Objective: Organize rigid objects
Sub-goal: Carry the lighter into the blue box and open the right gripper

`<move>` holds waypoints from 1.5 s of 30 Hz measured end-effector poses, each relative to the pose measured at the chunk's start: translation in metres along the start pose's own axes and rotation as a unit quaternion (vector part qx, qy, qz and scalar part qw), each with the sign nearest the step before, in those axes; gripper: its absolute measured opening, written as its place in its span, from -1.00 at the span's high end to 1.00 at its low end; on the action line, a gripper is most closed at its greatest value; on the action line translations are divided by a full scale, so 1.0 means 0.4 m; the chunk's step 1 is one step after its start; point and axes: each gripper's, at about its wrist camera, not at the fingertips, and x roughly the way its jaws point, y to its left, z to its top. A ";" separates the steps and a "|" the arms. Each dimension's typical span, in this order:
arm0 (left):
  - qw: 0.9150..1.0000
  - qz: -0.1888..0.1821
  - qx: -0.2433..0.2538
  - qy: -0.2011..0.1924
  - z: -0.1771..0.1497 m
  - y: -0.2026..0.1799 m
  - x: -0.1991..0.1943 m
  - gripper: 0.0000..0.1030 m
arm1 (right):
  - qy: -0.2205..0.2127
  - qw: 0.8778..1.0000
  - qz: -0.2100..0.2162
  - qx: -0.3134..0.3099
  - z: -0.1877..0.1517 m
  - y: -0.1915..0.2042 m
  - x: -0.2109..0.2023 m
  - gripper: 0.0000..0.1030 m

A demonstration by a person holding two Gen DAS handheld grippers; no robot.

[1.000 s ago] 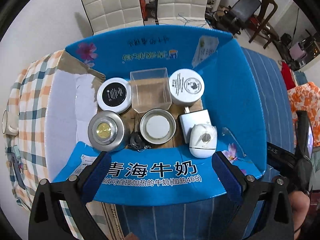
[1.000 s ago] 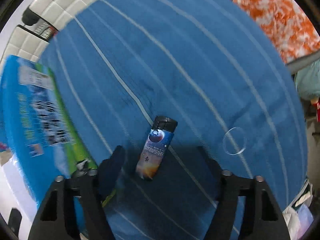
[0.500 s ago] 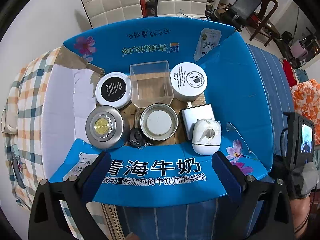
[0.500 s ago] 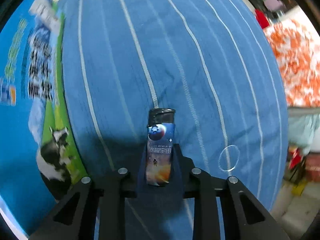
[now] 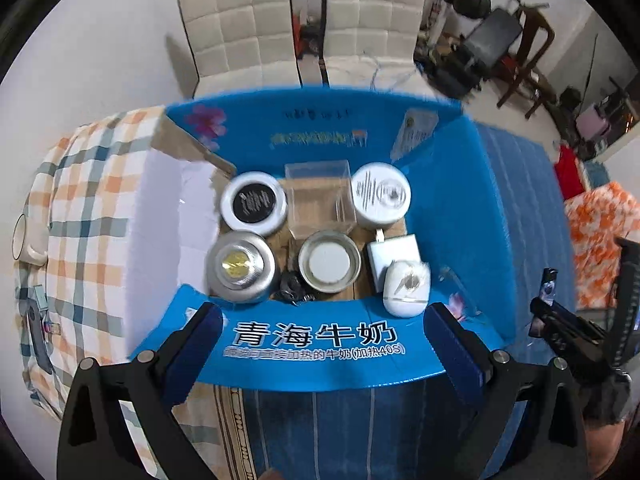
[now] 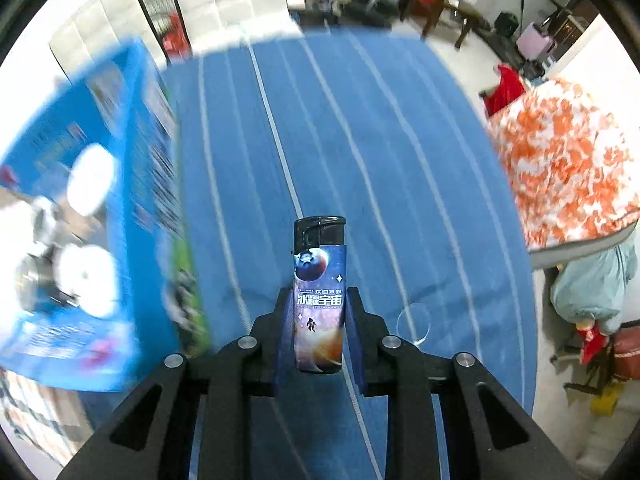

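Beside the blue box point(image 6: 132, 208), right gripper point(image 6: 319, 332) clamps a lighter point(image 6: 319, 300) (left gripper point(image 5: 324, 344) gapes empty).

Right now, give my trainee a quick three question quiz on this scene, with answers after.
1. True or false: the right gripper is shut on the lighter.
2. Which item in the blue box is see-through? A) clear plastic container B) white round tin C) silver can
3. Fill in: the left gripper fingers stand ____, holding nothing.

Key: 1 true; 2 A; 3 open.
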 end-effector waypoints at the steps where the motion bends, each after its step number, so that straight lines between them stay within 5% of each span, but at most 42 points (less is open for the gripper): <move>1: 1.000 -0.001 -0.004 -0.006 0.003 0.007 -0.015 -1.00 | -0.020 1.000 0.010 -0.004 0.008 0.009 -0.047 0.48; 8: 0.999 -0.004 -0.033 -0.042 0.023 0.081 -0.111 -1.00 | -0.066 0.991 0.102 -0.057 0.080 0.131 -0.214 0.48; 18: 0.997 0.043 -0.059 -0.004 -0.005 0.182 -0.006 -1.00 | 0.011 0.967 0.227 -0.112 0.044 0.410 -0.088 0.48; 31: 0.996 0.036 -0.050 0.065 -0.030 0.244 0.199 -1.00 | 0.065 0.969 0.178 -0.160 0.025 0.522 0.145 0.48; 45: 0.997 0.025 -0.027 0.072 -0.022 0.227 0.235 -1.00 | 0.081 0.972 0.137 -0.173 0.024 0.527 0.226 0.47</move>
